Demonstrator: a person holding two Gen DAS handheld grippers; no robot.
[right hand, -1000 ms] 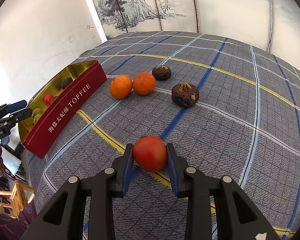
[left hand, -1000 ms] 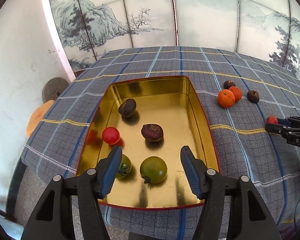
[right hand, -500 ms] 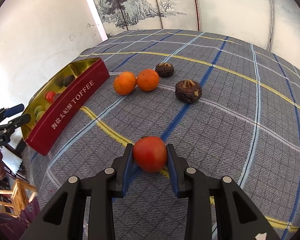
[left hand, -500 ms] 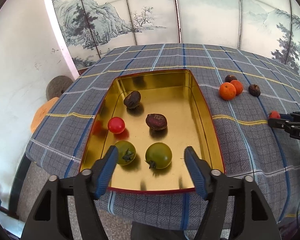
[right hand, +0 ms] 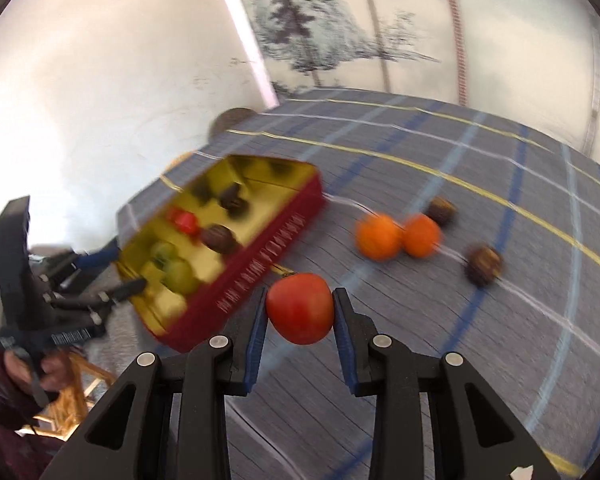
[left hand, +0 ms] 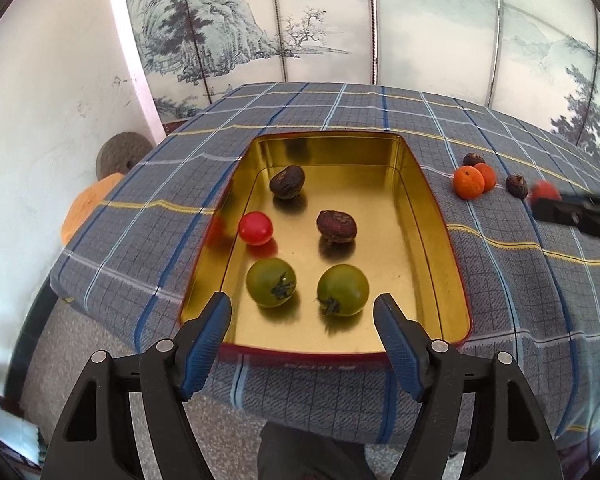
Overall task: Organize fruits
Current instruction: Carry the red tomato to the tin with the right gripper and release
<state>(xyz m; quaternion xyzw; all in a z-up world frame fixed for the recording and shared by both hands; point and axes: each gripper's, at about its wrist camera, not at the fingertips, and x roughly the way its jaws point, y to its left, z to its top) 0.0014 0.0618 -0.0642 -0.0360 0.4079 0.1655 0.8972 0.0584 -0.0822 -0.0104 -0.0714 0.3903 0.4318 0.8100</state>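
A gold tin with red walls (left hand: 428, 200) lies on the plaid tablecloth and holds two green tomatoes (left hand: 271, 282), a small red tomato (left hand: 255, 228) and two dark brown fruits (left hand: 336, 226). My left gripper (left hand: 302, 328) is open and empty, just short of the tin's near edge. My right gripper (right hand: 300, 320) is shut on a red tomato (right hand: 300, 308) and holds it above the cloth beside the tin (right hand: 260, 248). Two oranges (right hand: 396, 237) and two dark fruits (right hand: 483, 265) lie on the cloth to the right.
A painted screen stands behind the table. A white wall is at the left, with a round grey stone (left hand: 118, 156) and an orange object (left hand: 88, 208) beside the table. The table's near edge drops off under my left gripper.
My right gripper has lifted the red tomato and swung left toward the tin, blurring the view. My left gripper has drawn back from the tin toward the table's near edge.
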